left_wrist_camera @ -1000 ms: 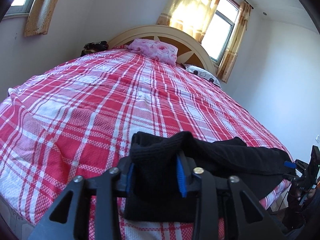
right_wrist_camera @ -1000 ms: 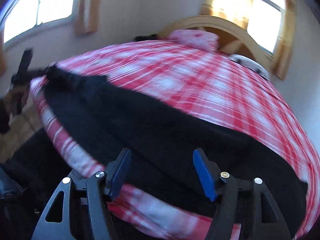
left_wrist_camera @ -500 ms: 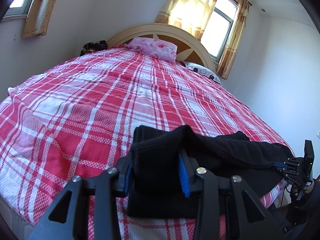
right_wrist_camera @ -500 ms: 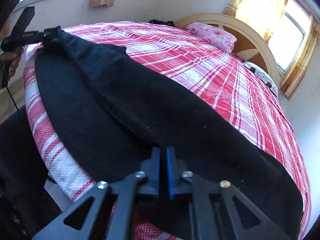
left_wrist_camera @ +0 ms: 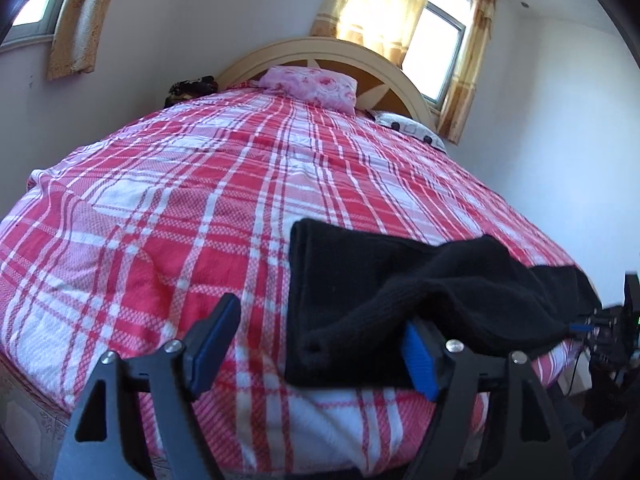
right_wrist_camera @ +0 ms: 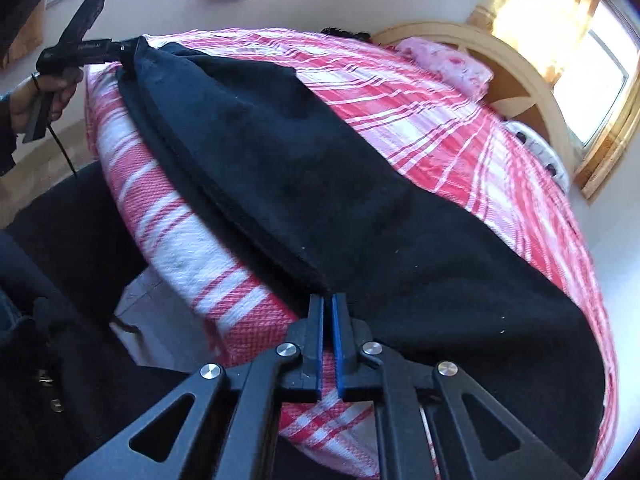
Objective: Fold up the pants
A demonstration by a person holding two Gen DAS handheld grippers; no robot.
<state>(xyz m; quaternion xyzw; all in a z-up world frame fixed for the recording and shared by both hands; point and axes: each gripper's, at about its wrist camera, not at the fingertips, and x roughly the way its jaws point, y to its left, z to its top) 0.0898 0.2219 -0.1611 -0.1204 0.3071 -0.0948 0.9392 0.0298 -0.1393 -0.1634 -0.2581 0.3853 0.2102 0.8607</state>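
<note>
Black pants [left_wrist_camera: 360, 300] lie along the near edge of a bed with a red and white plaid cover [left_wrist_camera: 200, 200]. In the left wrist view my left gripper [left_wrist_camera: 316, 344] is open; the pants' end lies against its right finger [left_wrist_camera: 416, 356], no longer clamped. In the right wrist view the pants [right_wrist_camera: 320, 168] stretch from the far left to the near right. My right gripper [right_wrist_camera: 328, 320] is shut on the pants' near edge. The left gripper [right_wrist_camera: 80, 48] shows far off at the pants' other end, held in a hand.
A pink pillow [left_wrist_camera: 312, 86] and a spotted pillow [left_wrist_camera: 412, 130] lie by the cream headboard [left_wrist_camera: 320, 50]. A dark bundle [left_wrist_camera: 188, 90] sits at the bed's far left corner. Curtained windows are behind. The floor [right_wrist_camera: 168, 312] lies below the bed's edge.
My left gripper has opened and let go of the pants' end. My right gripper, open a second ago, closed on the pants' edge and has pulled it slightly.
</note>
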